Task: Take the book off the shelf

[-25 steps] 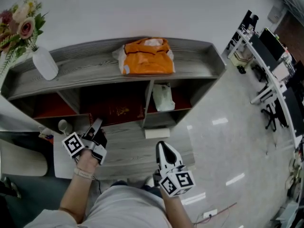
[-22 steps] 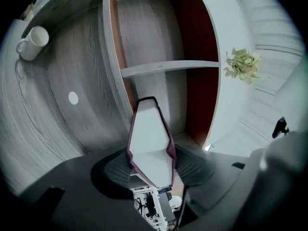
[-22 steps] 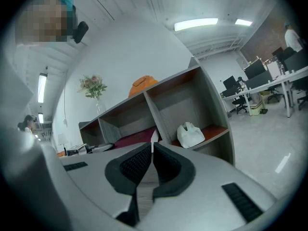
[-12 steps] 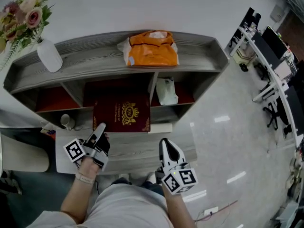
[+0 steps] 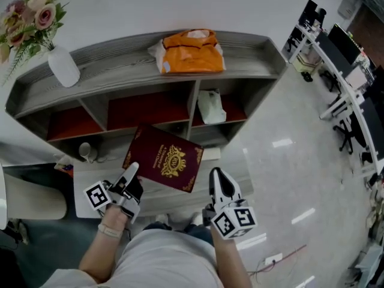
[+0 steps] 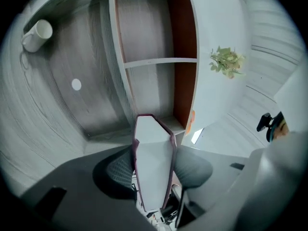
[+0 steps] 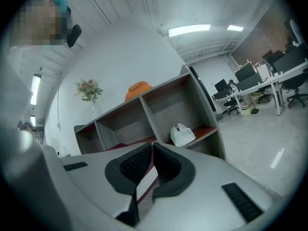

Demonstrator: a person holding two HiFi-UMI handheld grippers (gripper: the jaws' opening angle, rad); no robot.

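A dark red book with a gold crest hangs tilted in front of the grey shelf, clear of its middle compartment. My left gripper is shut on the book's near left corner. Its jaws have just been closing, with the book between them. In the left gripper view the white page edge stands squeezed between the dark pads. My right gripper hovers to the right of the book, apart from it. Seen in its own view, the right gripper is shut with nothing between its pads.
On top of the shelf are an orange bag and a white vase of flowers. A white bag sits in the right compartment, a mug low at the left. Desks and chairs stand far right.
The book has come out of the middle compartment towards me and now hangs tilted in front of the shelf. My left gripper drew back with it. The right gripper barely moved.
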